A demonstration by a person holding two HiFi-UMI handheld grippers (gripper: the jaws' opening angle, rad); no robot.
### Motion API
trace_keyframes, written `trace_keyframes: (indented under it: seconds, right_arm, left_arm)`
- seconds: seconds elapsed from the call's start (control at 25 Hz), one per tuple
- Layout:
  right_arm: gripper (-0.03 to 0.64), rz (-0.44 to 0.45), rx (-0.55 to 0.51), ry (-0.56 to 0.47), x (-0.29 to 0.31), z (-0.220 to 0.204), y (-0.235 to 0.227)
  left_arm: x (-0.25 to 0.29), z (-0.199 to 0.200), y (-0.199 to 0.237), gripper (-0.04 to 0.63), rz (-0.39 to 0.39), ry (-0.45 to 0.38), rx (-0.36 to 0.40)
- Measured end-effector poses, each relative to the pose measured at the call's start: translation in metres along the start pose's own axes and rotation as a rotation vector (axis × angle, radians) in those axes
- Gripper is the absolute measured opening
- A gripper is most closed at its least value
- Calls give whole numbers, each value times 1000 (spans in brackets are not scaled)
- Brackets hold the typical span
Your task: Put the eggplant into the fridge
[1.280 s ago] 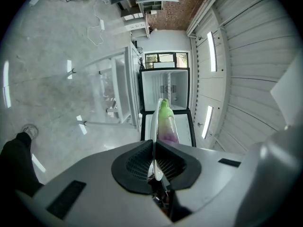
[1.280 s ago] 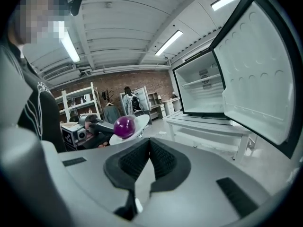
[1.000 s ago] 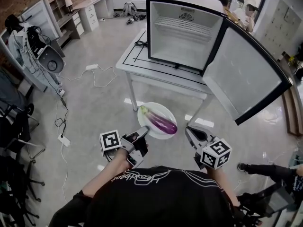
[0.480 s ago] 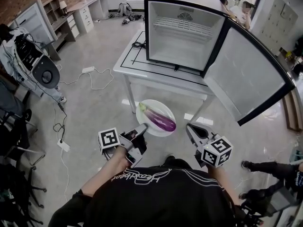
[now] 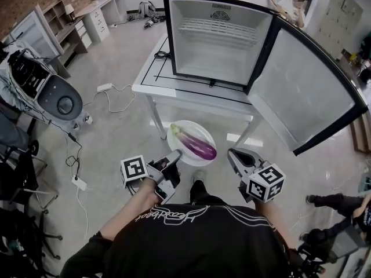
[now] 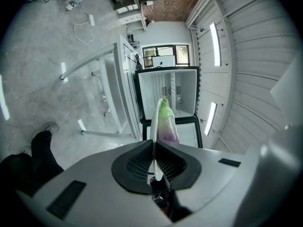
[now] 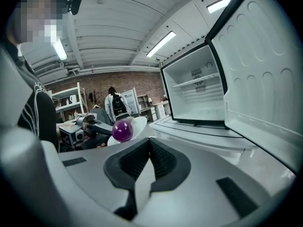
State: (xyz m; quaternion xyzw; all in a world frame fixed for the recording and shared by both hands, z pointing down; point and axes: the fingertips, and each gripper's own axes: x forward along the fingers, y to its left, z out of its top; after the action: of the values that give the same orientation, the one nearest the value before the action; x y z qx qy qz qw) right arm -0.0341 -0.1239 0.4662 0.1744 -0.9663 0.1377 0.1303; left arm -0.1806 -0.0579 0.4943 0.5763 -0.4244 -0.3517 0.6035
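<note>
Seen from above, a person in a black top (image 5: 197, 239) stands on a grey floor (image 5: 116, 132) holding a two-jaw gripper in each hand, facing a small white fridge (image 5: 215, 45) that sits on a white table (image 5: 152, 83). The fridge door (image 5: 301, 94) is swung wide open to the right, showing a white interior with a wire shelf (image 5: 217, 30) near the top. The left gripper (image 5: 174, 157) is clamped on the near rim of a round white plate (image 5: 200, 130), and its own view shows the thin edge of the plate pinched between the black ribbed pads. The eggplant (image 5: 196, 145) lies across this plate, purple along most of its length with a pale green stem end pointing left and away from the person. The plate is held in the air in front of the person, below and in front of the table edge, well apart from the fridge opening. The right gripper (image 5: 233, 154) is just to the right of the plate and does not touch it; its jaws are pressed together at the tips with nothing between them. In the right gripper view the plate and the rounded purple end of the eggplant show to the left of the jaws, with the open fridge to the right.
</note>
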Motion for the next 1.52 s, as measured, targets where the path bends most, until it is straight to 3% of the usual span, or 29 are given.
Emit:
trace_keyframes:
  seconds: [0.2, 0.56, 0.92, 1.52]
  right_arm:
    - [8, -13, 21, 9, 14, 1, -20]
    - [8, -24, 72, 37, 96, 18, -124]
    - [8, -38, 65, 44, 153, 58, -194]
    - [8, -33, 14, -4, 184, 111, -231]
  left_arm:
    - [19, 16, 1, 26, 7, 2, 7]
    - [119, 106, 22, 25, 78, 3, 10]
    - [194, 177, 8, 26, 114, 1, 45]
    - [254, 226, -19, 25, 124, -36, 133]
